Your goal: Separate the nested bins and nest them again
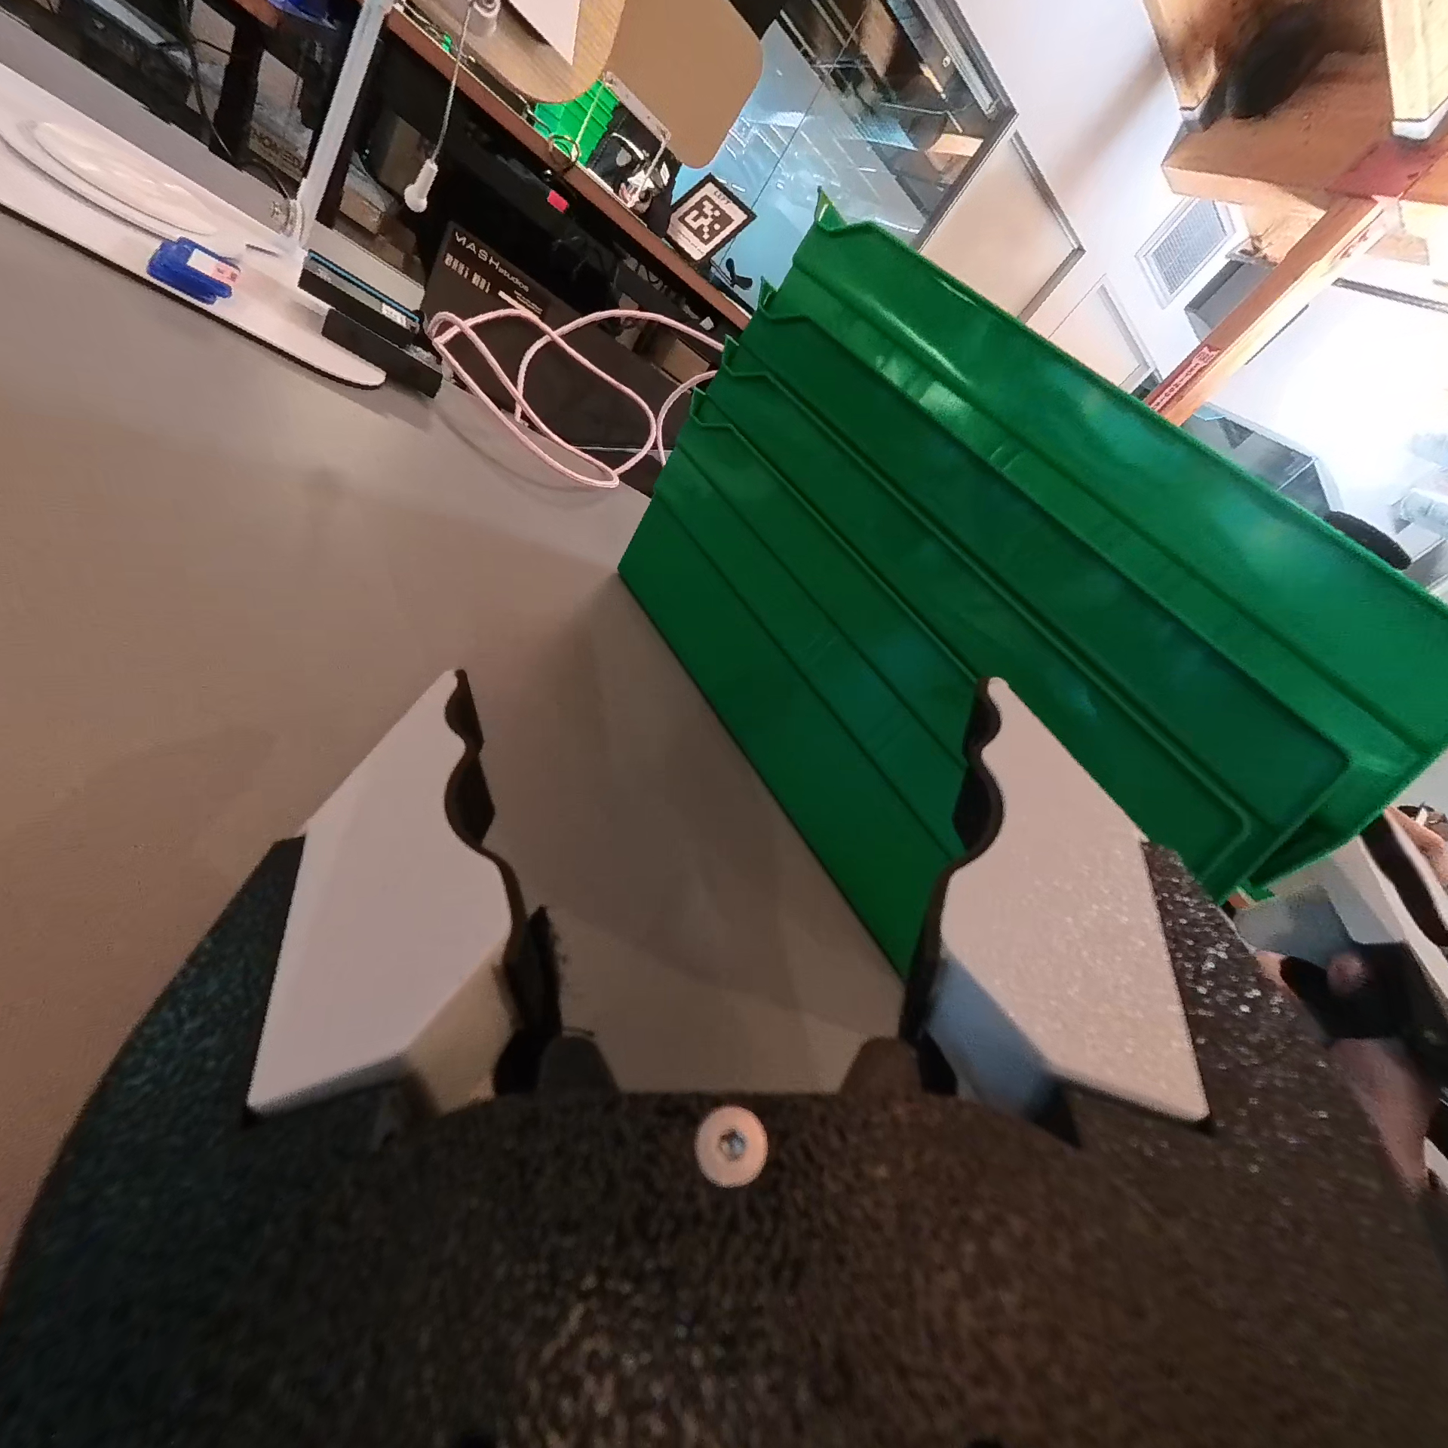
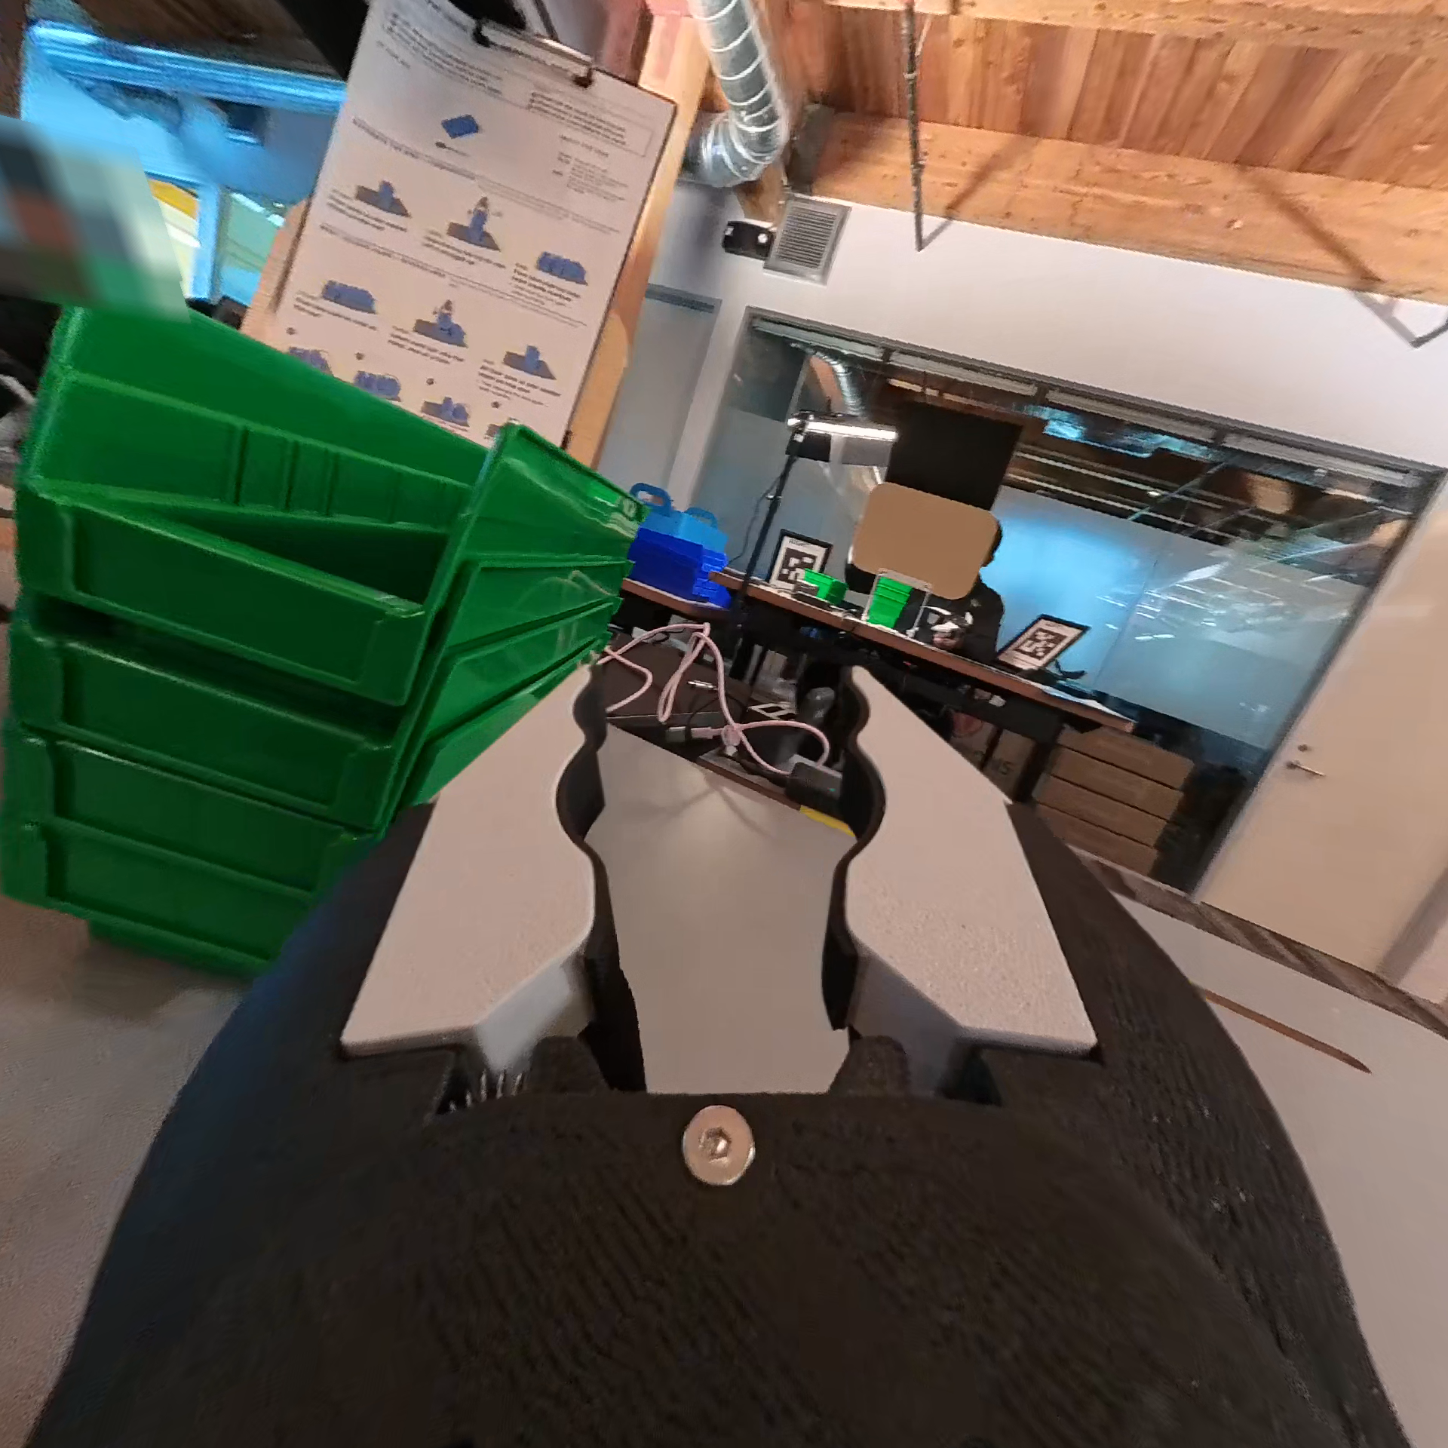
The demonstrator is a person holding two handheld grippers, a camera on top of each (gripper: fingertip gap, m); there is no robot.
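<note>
Here we are at the grey counter (image 1: 235, 548), and the landmark is the stack of green bins (image 1: 979, 564), nested one inside another and standing on that counter. From the left wrist view the stack's long side runs away to the right, its stepped rims layered like shingles. The left gripper (image 1: 721, 705) sits just beside the stack, jaws spread wide and holding nothing; its right finger (image 1: 1050, 901) overlaps the stack's lower edge in the picture, though whether it touches, I cannot tell.

Over to the right wrist view: the stack of green bins (image 2: 235, 627) shows its open front ends, the top bin tilted in the one below. The right gripper (image 2: 721, 705) is just beside the stack's near corner, jaws parted and empty, with only counter between them.

Beyond the stack, a pink cable (image 1: 548, 368) loops over the counter's far edge. Farther off from the stack lie a white mat (image 1: 117, 227) and a small blue item (image 1: 192, 266) on it. Behind the stack stands a clipboard (image 2: 470, 235) with an illustrated sheet, and past it blue bins (image 2: 674, 556) on another table.
</note>
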